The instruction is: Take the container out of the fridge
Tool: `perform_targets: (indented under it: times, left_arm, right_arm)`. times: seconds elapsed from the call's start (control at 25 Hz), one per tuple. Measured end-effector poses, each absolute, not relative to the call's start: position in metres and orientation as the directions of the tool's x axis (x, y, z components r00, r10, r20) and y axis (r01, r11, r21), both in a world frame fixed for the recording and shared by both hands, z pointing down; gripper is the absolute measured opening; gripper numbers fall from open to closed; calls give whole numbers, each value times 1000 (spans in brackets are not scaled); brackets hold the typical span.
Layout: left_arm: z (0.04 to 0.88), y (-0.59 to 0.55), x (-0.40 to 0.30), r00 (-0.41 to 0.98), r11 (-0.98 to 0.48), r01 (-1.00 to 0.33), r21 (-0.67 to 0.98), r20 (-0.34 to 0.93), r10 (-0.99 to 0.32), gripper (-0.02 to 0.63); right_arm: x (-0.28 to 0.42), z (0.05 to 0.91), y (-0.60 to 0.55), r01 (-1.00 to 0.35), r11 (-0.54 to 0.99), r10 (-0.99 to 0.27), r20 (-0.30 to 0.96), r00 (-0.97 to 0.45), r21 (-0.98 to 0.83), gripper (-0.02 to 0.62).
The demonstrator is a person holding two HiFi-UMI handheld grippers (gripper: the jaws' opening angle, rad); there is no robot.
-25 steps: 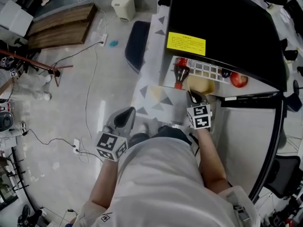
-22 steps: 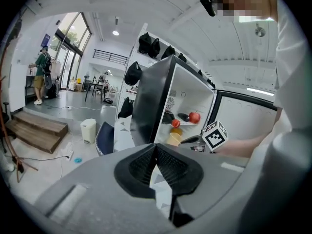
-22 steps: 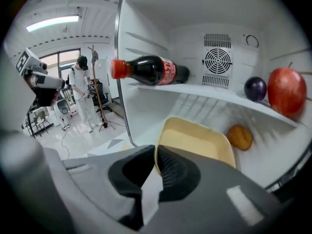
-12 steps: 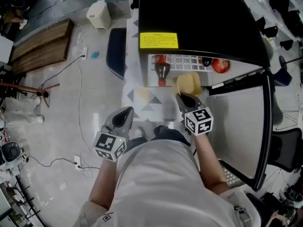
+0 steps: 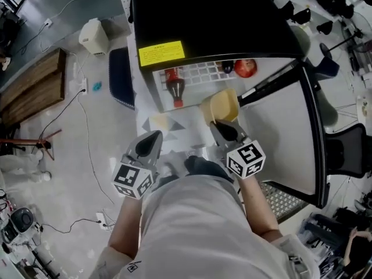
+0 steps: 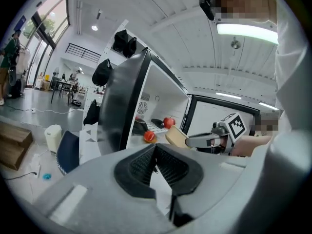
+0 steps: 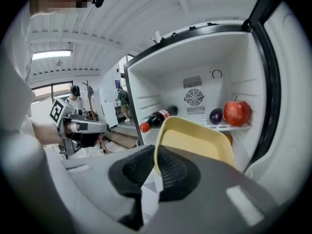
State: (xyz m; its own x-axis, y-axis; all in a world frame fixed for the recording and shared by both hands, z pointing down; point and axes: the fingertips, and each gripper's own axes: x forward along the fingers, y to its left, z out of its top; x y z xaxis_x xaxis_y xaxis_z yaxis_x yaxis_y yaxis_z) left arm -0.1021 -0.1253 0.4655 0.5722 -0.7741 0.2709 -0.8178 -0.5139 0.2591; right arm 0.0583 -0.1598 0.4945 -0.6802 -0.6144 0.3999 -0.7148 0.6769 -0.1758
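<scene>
Head view: the right claw [image 5: 220,127] is clamped on the near rim of the yellow container [image 5: 221,104]. The container is mid-frame, right at the mouth of the open fridge [image 5: 209,22], and looks pretty much clear of the shelf to me. Grabbing the rim makes sense, since it's the only thin edge to pinch. A bottle [image 5: 174,85] and an apple [image 5: 246,68] sit on the shelf behind it. No surface here, just pale floor [image 5: 75,156] with cables, plus wooden boards [image 5: 29,92] at the left.

Left gripper view: the left claw [image 6: 156,161] is pinched together with nothing in it, I'd guess parked out of the way.

Right gripper view: the 2 pads squeeze the rim at lower centre, and the container tilts up toward the camera. 1 dark fruit [image 7: 216,116] sits beside the apple.
</scene>
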Motion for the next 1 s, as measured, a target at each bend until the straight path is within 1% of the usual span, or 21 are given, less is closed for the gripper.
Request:
perform_targets:
  times: [0.44, 1.0]
  left_arm:
    - [448, -131, -69, 694, -648, -718, 254, 186, -695, 8]
    - [428, -134, -26, 790, -763, -613, 205, 131, -599, 8]
  right_arm:
    - [87, 443, -116, -755, 648, -719, 247, -649, -101, 21]
    - [133, 414, -76, -831, 555, -823, 158, -546, 18, 21]
